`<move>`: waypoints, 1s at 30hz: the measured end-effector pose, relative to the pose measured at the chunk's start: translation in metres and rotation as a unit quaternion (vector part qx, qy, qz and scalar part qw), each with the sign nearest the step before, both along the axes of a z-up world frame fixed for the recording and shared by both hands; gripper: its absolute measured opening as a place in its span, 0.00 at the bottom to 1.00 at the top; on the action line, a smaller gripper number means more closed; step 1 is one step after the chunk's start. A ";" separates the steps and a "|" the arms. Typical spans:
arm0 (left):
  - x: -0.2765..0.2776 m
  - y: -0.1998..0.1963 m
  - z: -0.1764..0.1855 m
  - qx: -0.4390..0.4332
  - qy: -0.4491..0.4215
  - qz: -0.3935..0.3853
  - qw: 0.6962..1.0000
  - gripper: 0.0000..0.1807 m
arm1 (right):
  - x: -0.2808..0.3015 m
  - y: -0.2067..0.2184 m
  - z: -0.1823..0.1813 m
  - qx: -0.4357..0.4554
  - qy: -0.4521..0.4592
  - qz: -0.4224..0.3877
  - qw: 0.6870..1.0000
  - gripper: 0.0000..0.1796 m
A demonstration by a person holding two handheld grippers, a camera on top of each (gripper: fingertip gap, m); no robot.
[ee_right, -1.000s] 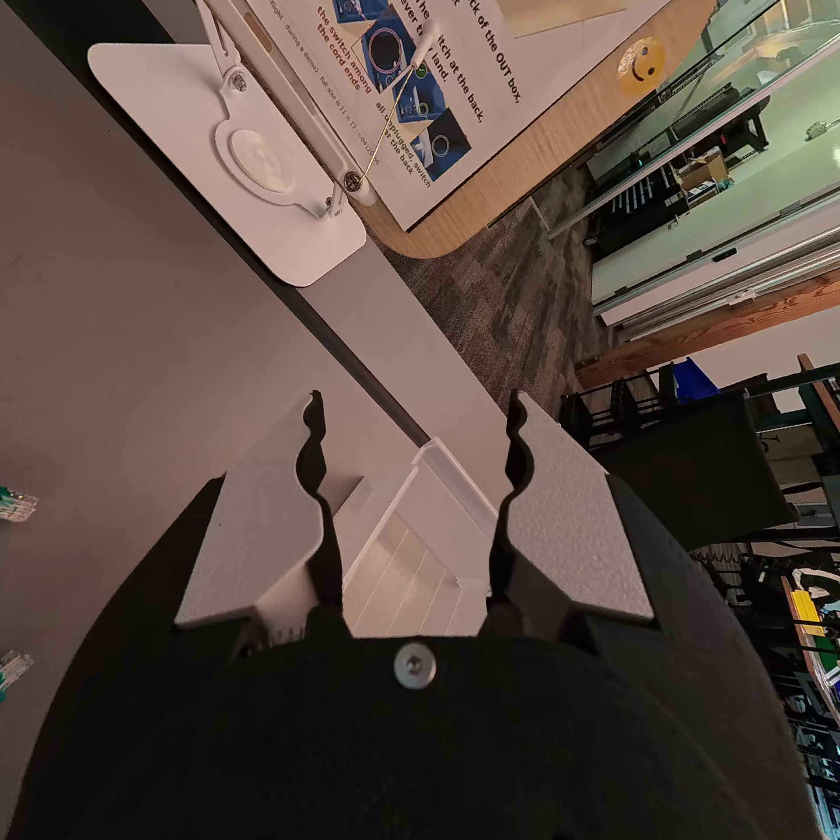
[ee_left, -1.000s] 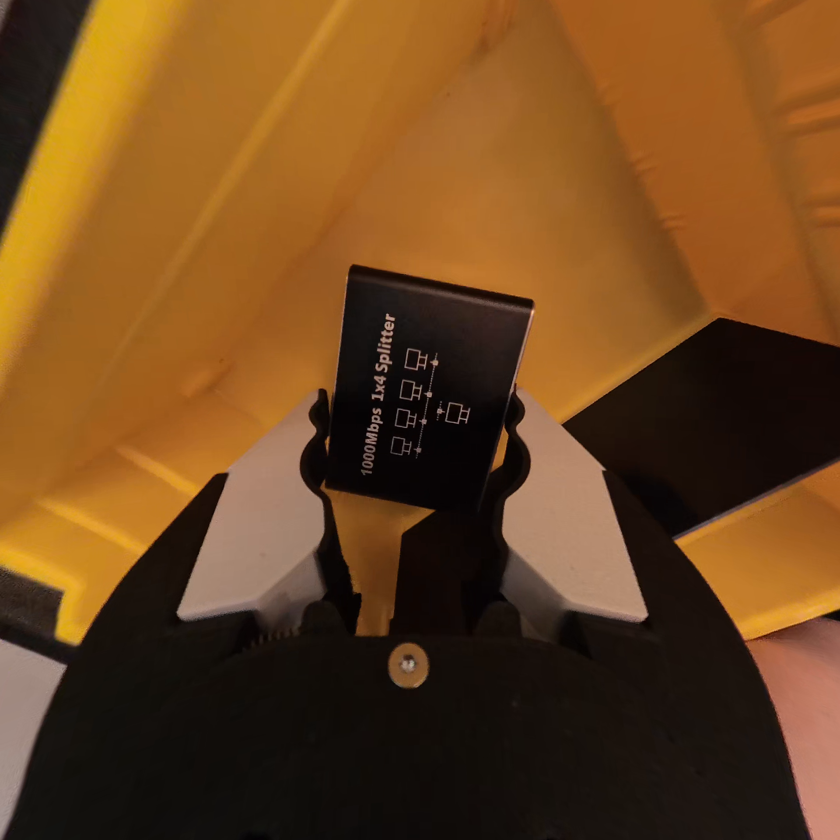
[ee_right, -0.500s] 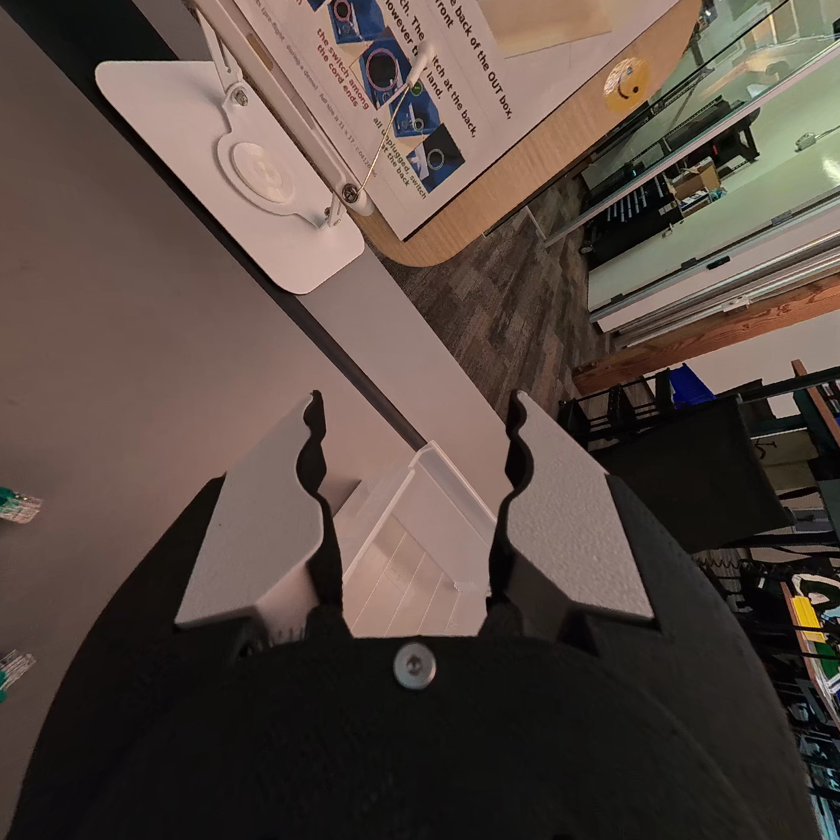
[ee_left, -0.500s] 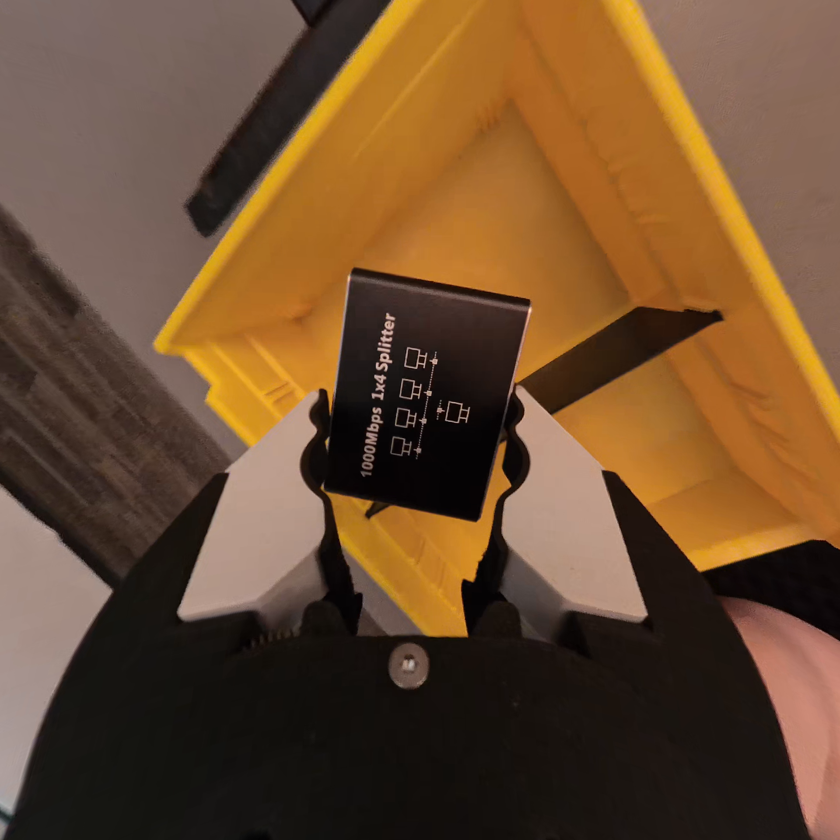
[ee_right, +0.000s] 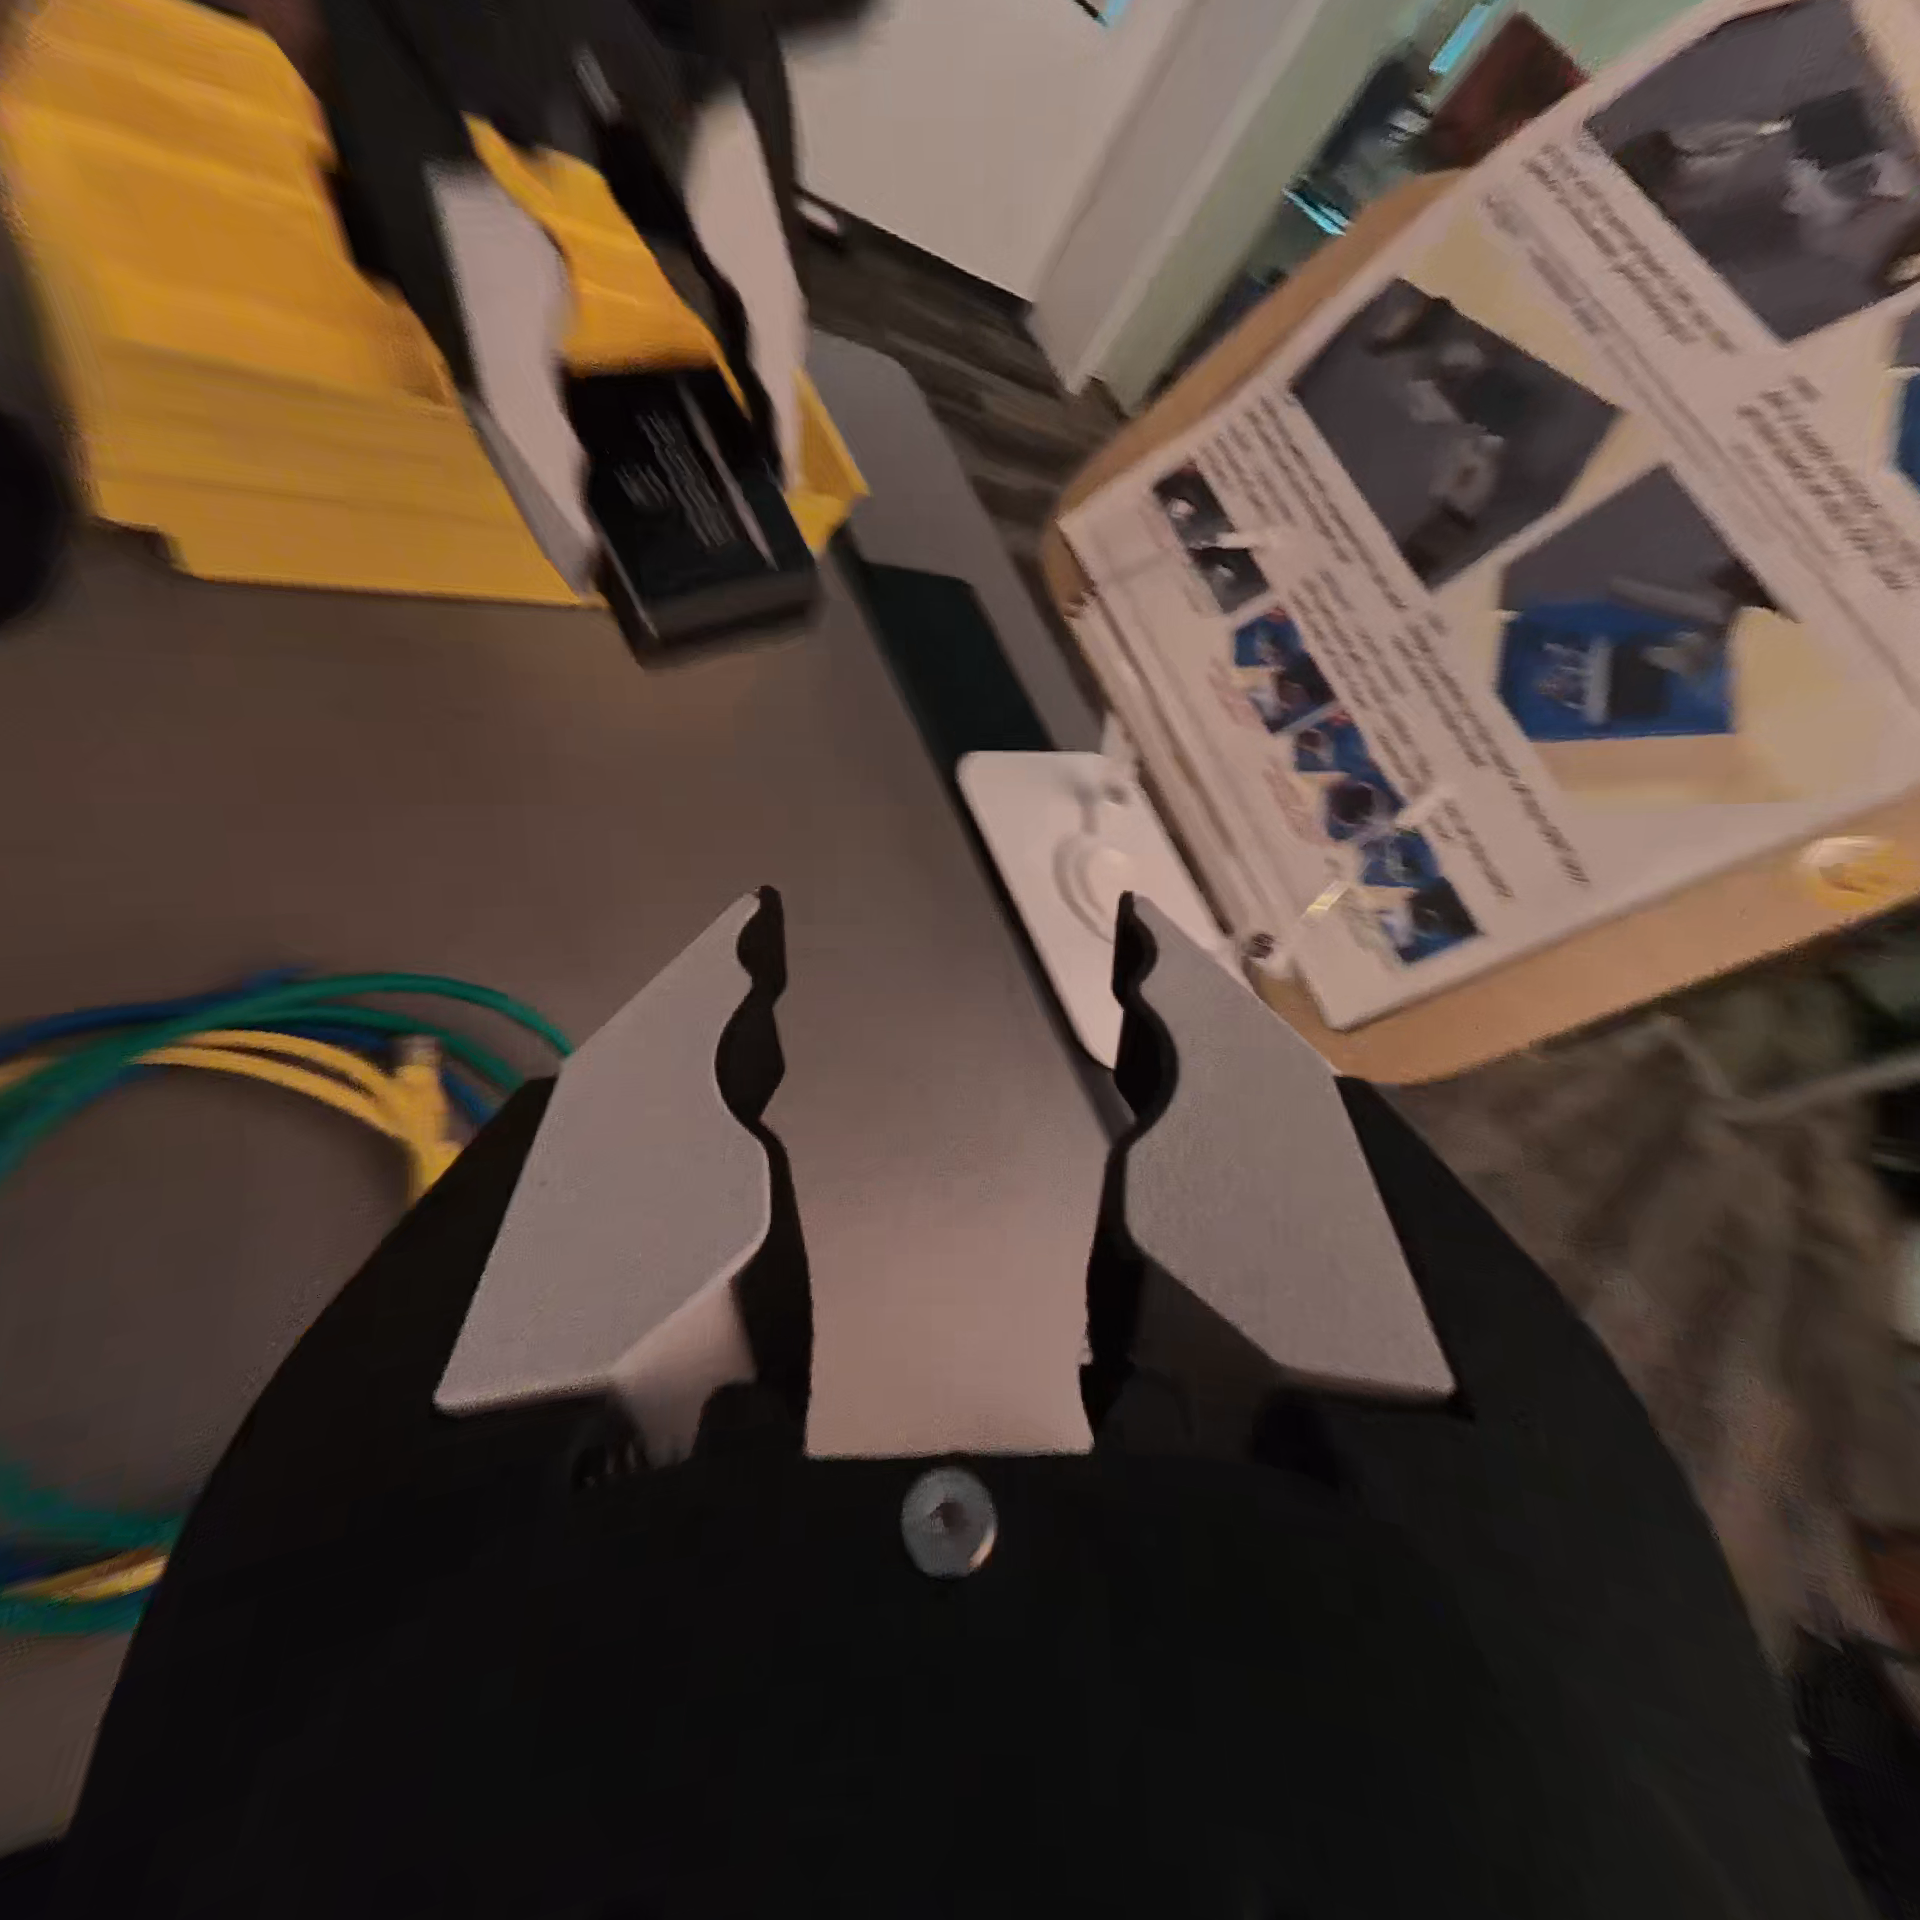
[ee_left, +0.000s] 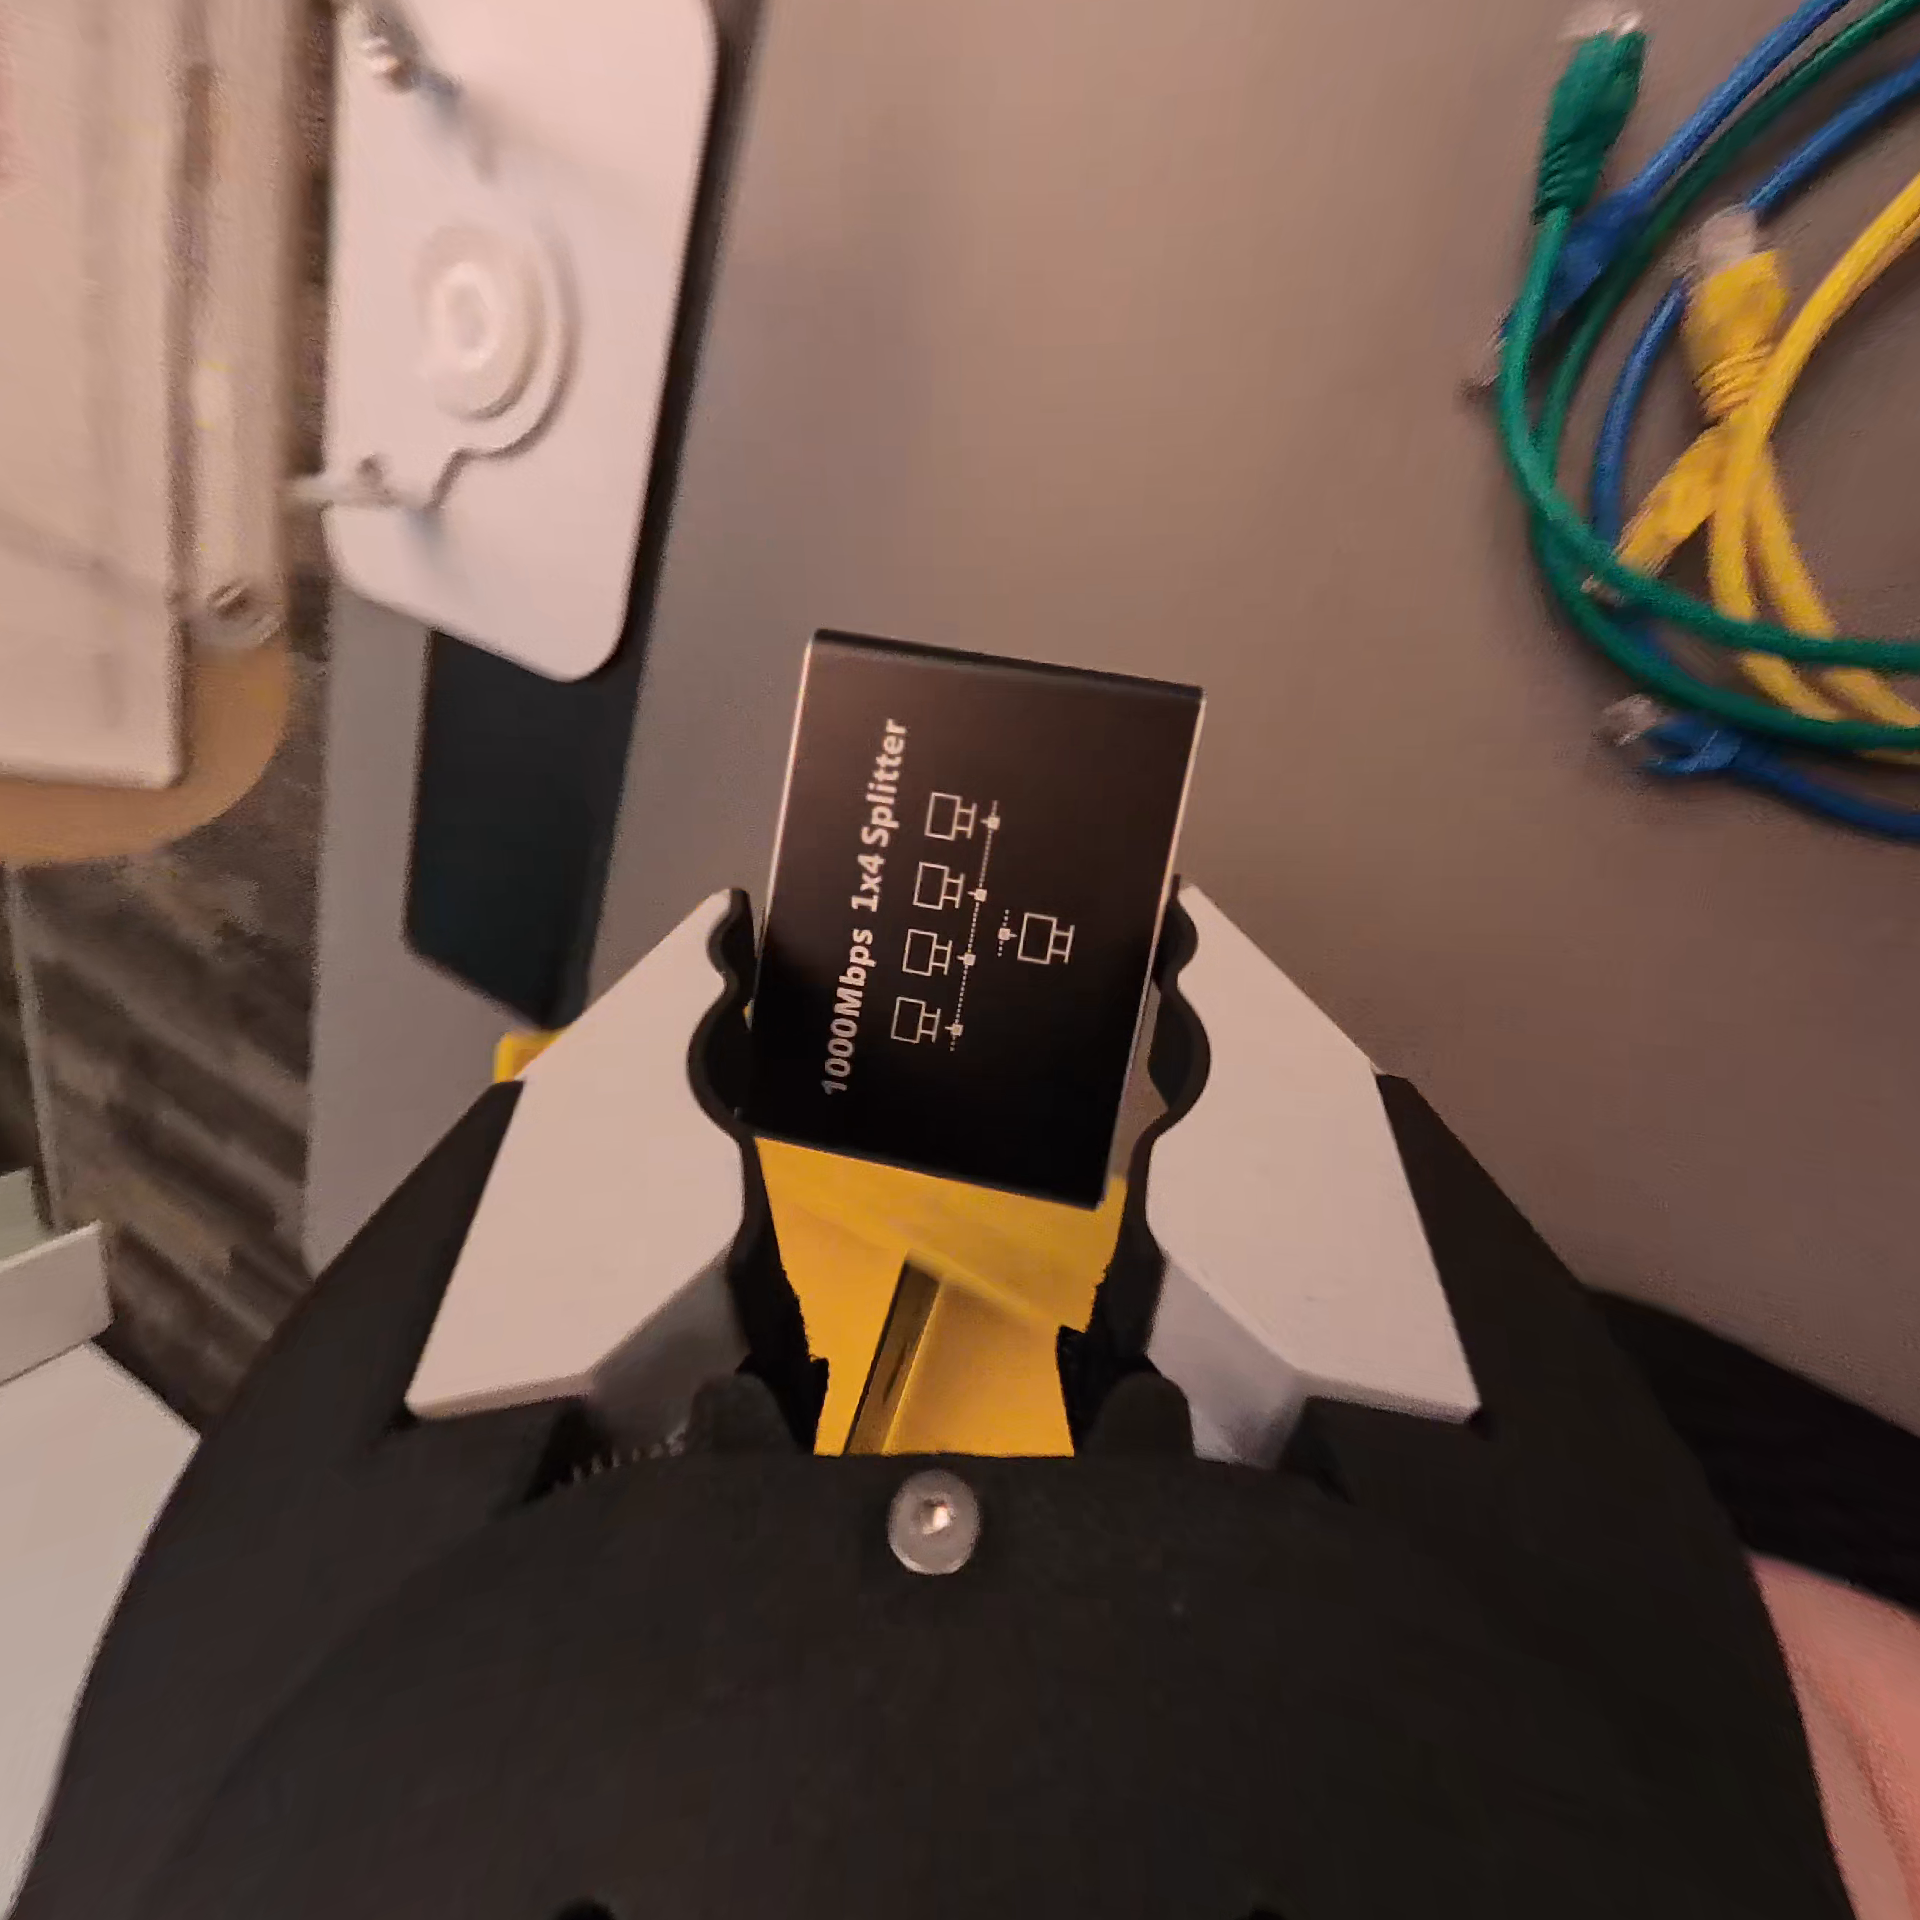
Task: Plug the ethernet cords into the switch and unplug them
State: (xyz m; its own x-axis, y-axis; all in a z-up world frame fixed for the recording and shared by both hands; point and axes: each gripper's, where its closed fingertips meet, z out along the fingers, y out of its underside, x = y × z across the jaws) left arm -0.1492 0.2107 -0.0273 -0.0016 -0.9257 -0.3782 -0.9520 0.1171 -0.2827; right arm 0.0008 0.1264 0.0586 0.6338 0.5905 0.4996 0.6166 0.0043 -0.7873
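Note:
My left gripper [ee_left: 956, 899] is shut on the black switch [ee_left: 977, 935], gripping its two long sides and holding it above the grey table [ee_left: 1143, 364]. A loose bundle of green, blue and yellow ethernet cords [ee_left: 1704, 436] lies on the table ahead to the right, with its plugs free. My right gripper [ee_right: 945, 904] is open and empty over the table. In the right wrist view, the left gripper holds the switch [ee_right: 707, 561] at the upper left, just above the table. The cords [ee_right: 312, 1039] lie to the left of my right gripper.
A yellow bin [ee_right: 239, 364] stands behind the left gripper and also shows under the switch in the left wrist view [ee_left: 935, 1340]. A sign board with pictures [ee_right: 1507, 623] stands on a white base [ee_right: 1049, 862] at the table's edge. Carpeted floor lies beyond. Tip to tip, the grippers are about 20 cm apart.
My left gripper has lifted the switch out of the yellow bin and carried it over the table toward the cords. My right gripper has swung round to face the table and stays open.

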 end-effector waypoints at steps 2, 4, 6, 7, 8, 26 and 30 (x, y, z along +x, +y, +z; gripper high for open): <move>0.023 -0.005 -0.023 -0.041 0.001 0.001 0.999 0.42 | -0.009 -0.014 -0.001 -0.044 0.037 0.037 0.998 0.35; 0.040 0.000 -0.042 -0.094 -0.020 0.044 0.994 0.42 | -0.011 -0.025 -0.001 -0.073 0.056 0.059 0.994 0.33; 0.050 0.007 -0.057 -0.125 -0.036 0.068 0.989 0.42 | -0.008 -0.029 0.000 -0.085 0.073 0.064 0.992 0.33; 0.052 0.010 -0.064 -0.129 -0.038 0.074 0.988 0.42 | -0.001 -0.027 0.000 -0.094 0.080 0.048 0.991 0.32; 0.052 0.014 -0.071 -0.131 -0.035 0.084 0.987 0.42 | 0.008 -0.023 -0.004 -0.112 0.084 0.020 0.990 0.31; 0.031 -0.005 -0.138 -0.190 0.054 0.178 0.964 0.42 | 0.034 -0.061 0.001 -0.292 0.264 0.072 0.916 0.00; 0.033 0.000 -0.138 -0.187 0.016 0.188 0.964 0.42 | 0.035 -0.083 0.020 -0.283 0.297 0.138 0.901 0.00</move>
State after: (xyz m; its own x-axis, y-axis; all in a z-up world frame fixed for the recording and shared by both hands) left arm -0.1166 0.2106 -0.1655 0.3551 -0.9345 -0.0236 -0.9159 -0.3427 -0.2089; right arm 0.0356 0.0431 0.0791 0.4792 0.8207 -0.3111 0.1225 -0.4135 -0.9022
